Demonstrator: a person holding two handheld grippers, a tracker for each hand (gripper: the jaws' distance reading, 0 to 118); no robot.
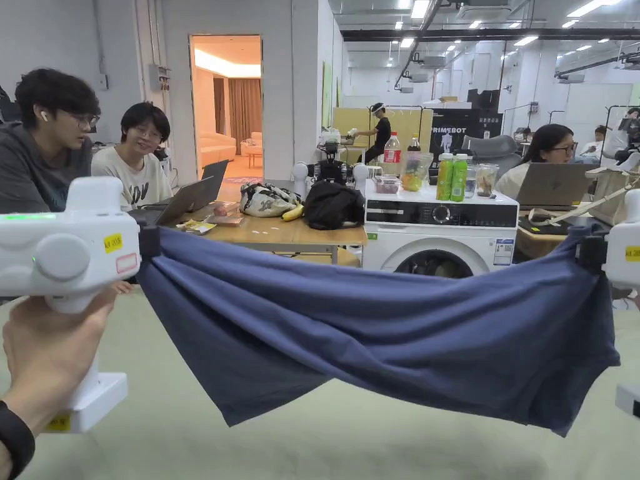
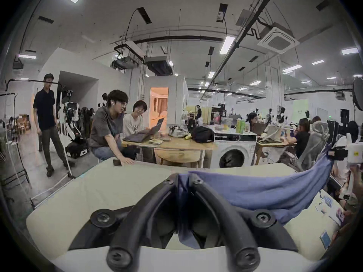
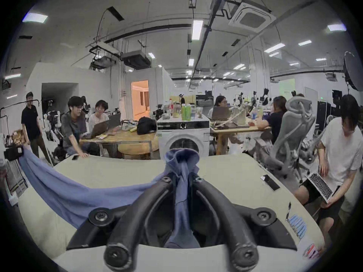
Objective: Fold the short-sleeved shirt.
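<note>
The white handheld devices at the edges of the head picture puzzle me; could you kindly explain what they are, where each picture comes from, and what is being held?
There is no robot arm here. A person holds a two-jaw gripper in each hand: the left gripper and the right gripper. The wide picture comes from a camera on the person's head. The two round pictures come from cameras riding on each gripper, so the black jaws show at the bottom. Both grippers are shut on a blue short-sleeved shirt, which sags between them above a pale padded table. A phone lies on that table.
</note>
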